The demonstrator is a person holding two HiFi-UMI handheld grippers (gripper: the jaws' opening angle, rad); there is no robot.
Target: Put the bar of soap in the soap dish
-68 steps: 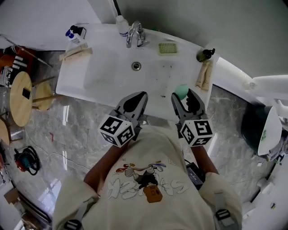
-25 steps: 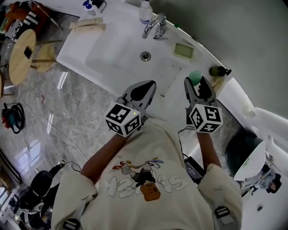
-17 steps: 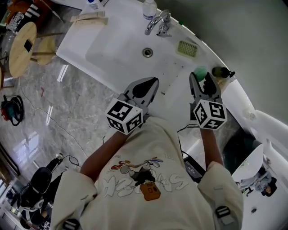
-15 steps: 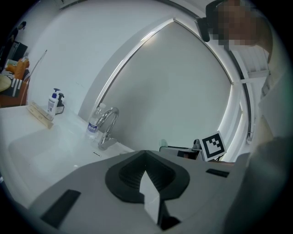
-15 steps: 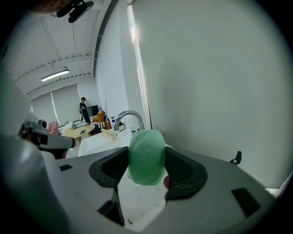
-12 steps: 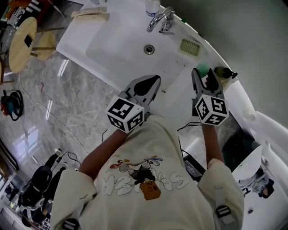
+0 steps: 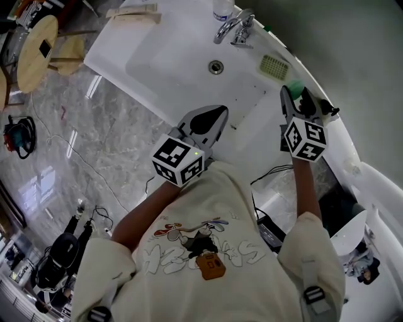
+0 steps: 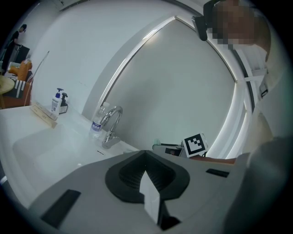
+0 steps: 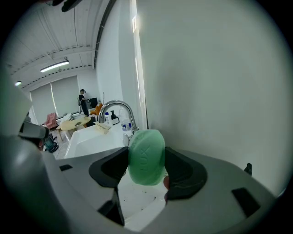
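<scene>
The right claw (image 7: 300, 100) squeezes the green bar of soap (image 9: 146, 155) and holds it up in the air over the white surface (image 7: 249, 97). The green soap dish (image 7: 274, 65) sits nearby, beside the tap (image 7: 234, 28). The left claw (image 8: 145, 160) is closed, with nothing in it.

Right gripper (image 7: 296, 95) has carried the bar of soap (image 9: 146, 156) forward from the front rim of the sink (image 7: 170, 56) toward the back counter. Soap now near the soap dish (image 7: 274, 65), on its right.

Soap dish (image 7: 274, 66) R of faucet (image 7: 234, 29), on sink (image 7: 164, 56); bottle (image 7: 223, 9) prob. behind.
</scene>
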